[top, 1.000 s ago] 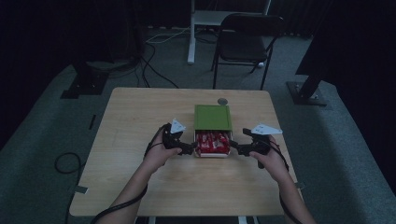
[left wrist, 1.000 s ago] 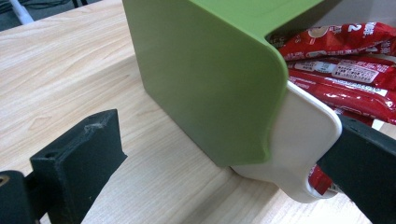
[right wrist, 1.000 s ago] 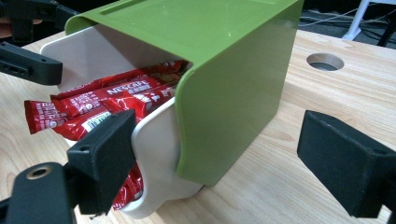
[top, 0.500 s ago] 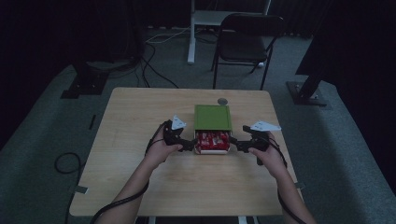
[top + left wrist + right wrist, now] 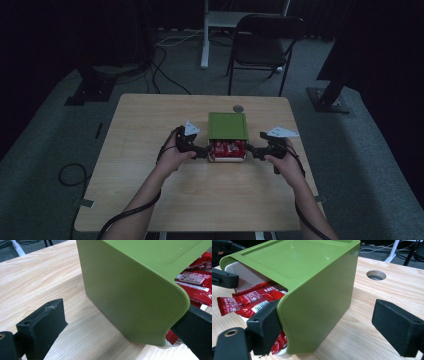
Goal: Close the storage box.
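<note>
- Green lid (image 5: pixel 228 125) covers the far part of the white box (image 5: pixel 227 157) of red packets (image 5: pixel 227 147), mid-bench (image 5: pixel 150 195);
- left gripper (image 5: pixel 206 151) released, astride the lid's corner;
- right gripper (image 5: pixel 250 149) released likewise.

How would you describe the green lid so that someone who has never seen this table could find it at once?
Start at the wooden table and look to its middle, between the two grippers. There a white box holds red snack packets. The green lid sits over it, pushed back: the one plain green, smooth, round-cornered thing there.
</note>
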Demonstrator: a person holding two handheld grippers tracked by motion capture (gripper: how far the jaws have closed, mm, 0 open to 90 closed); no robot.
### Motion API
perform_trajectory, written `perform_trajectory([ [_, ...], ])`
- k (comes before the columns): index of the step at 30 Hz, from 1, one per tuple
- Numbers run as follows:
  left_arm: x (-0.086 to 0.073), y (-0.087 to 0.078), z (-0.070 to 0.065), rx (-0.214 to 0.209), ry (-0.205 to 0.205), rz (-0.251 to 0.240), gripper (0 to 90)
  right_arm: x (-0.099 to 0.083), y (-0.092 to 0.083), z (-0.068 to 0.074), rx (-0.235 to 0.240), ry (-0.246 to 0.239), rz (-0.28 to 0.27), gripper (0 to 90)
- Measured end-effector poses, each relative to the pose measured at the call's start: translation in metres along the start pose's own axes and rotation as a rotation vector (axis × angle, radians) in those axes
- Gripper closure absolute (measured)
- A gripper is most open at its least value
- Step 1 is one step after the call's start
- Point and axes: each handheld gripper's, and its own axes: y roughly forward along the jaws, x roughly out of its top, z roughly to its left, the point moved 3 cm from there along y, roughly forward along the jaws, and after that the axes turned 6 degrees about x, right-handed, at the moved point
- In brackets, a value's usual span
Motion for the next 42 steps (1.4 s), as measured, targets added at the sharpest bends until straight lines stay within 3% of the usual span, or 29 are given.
perform_trajectory([
  [9,0.0,0.003,0.0,-0.002,-0.004,0.005,2.9,0.0,0.001,0.001,-0.007,-0.007,-0.004,12.2],
  [13,0.001,0.0,-0.004,-0.028,-0.017,-0.01,3.0,0.001,-0.001,0.007,0.022,-0.009,-0.019,12.9],
  [19,0.005,-0.007,-0.006,-0.041,-0.021,-0.026,2.9,0.004,-0.006,0.012,0.025,-0.006,-0.031,12.9],
  [29,-0.002,-0.015,-0.002,-0.027,-0.037,-0.017,2.9,-0.001,-0.014,0.016,0.021,0.005,-0.035,13.0],
  [42,-0.018,-0.028,0.012,0.009,-0.055,-0.008,3.0,-0.024,-0.028,0.021,0.0,0.026,-0.015,13.2],
])
